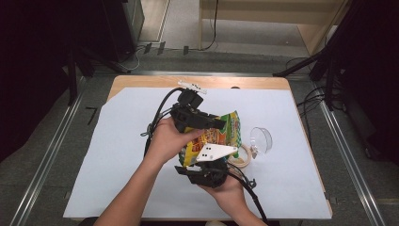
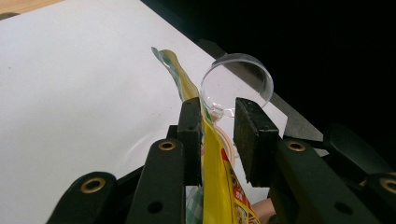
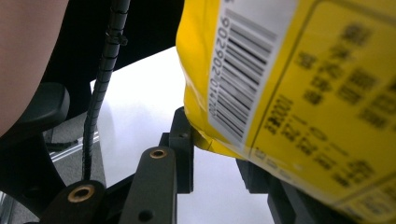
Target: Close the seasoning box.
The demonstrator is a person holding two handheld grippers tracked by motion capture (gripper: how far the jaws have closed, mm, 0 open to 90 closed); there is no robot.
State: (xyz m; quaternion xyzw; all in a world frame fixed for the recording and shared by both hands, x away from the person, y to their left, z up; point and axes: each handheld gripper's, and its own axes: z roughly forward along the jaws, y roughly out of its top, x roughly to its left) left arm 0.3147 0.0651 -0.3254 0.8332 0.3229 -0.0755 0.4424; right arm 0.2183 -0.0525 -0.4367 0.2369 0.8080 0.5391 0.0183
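Note:
A yellow and green snack bag [image 1: 221, 134] is held up above the white sheet between my two grippers. My left gripper [image 1: 217, 123] reaches in from the far side. In the left gripper view its jaws [image 2: 218, 109] stand apart around the bag's thin top edge [image 2: 212, 158]; the film lies against the left pad and a gap shows before the right pad. My right gripper [image 1: 207, 164], with a grey plate on top, comes from the near side. In the right gripper view its jaws [image 3: 215, 137] close on the bag's lower corner [image 3: 280, 84], which bears a barcode.
A clear round plastic cup [image 1: 260, 140] lies on its side right of the bag, also seen past the left jaws as the cup [image 2: 243, 77]. A roll of tape [image 1: 241, 159] lies beside it. White paper [image 1: 122, 155] covers the wooden table [image 1: 141, 81]. Cables trail from both grippers.

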